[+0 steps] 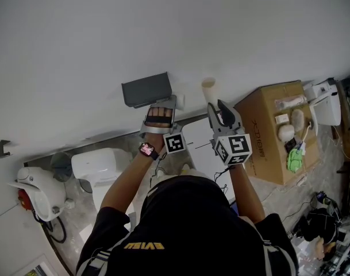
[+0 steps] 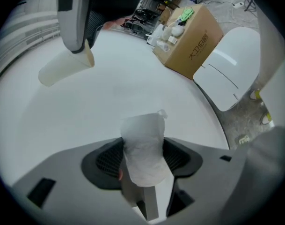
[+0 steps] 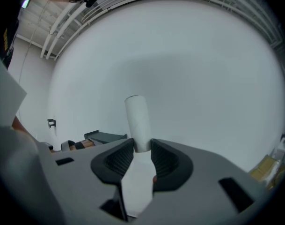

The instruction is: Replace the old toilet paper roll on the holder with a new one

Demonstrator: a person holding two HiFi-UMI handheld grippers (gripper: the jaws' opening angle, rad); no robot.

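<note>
Left gripper (image 2: pixel 141 154) is clamped on a white toilet paper roll (image 2: pixel 142 134). The roll sits upright between both pads and sticks out past the tips, with a loose scrap of paper at its far end. In the head view this gripper is up at the wall, and the roll is just beside the lower right corner of the dark grey holder (image 1: pixel 146 89). Can't tell if the roll touches the holder.

Right gripper (image 3: pixel 142 149) is closed on a bare cardboard tube (image 3: pixel 136 118). It's gripped by its near end, with most of the tube poking out beyond the jaws toward the wall. The tube is to the right of the holder and apart from it, and apart from the new roll too.

The wall (image 1: pixel 163 27) is plain white, with a small dark hook (image 1: pixel 1 148) far to the left. A white toilet (image 1: pixel 97 164) stands below left of the holder. An open cardboard box (image 1: pixel 272 134) sits to the right with white items and something green (image 1: pixel 294 158) on top. The floor (image 1: pixel 278 195) is grey and speckled, with cables and clutter at lower right.
</note>
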